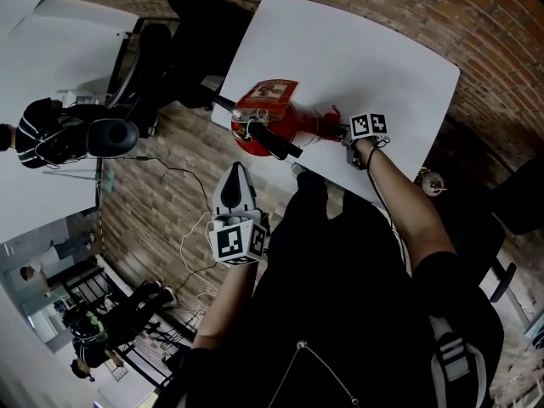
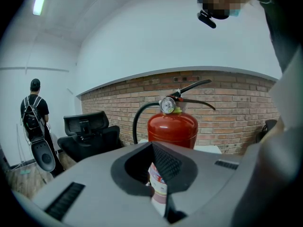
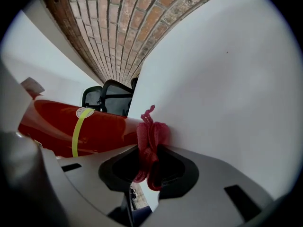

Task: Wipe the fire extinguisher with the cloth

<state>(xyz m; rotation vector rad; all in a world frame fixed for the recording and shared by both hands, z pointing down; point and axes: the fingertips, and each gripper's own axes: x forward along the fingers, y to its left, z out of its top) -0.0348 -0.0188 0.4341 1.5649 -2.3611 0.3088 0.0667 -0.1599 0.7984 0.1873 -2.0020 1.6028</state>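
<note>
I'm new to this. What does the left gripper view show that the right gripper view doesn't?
Only the left gripper view: the pressure gauge, black hose and a person wearing a backpack. Only the right gripper view: the red cloth clamped in the right gripper. Both: the red fire extinguisher, the brick wall, a black chair.

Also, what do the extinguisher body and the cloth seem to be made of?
Fire extinguisher body: probably painted metal, glossy red; bright highlights show on its shoulder.
Cloth: soft red fabric, perhaps knitted or terry; it bunches in folds with a loose loop on top.
</note>
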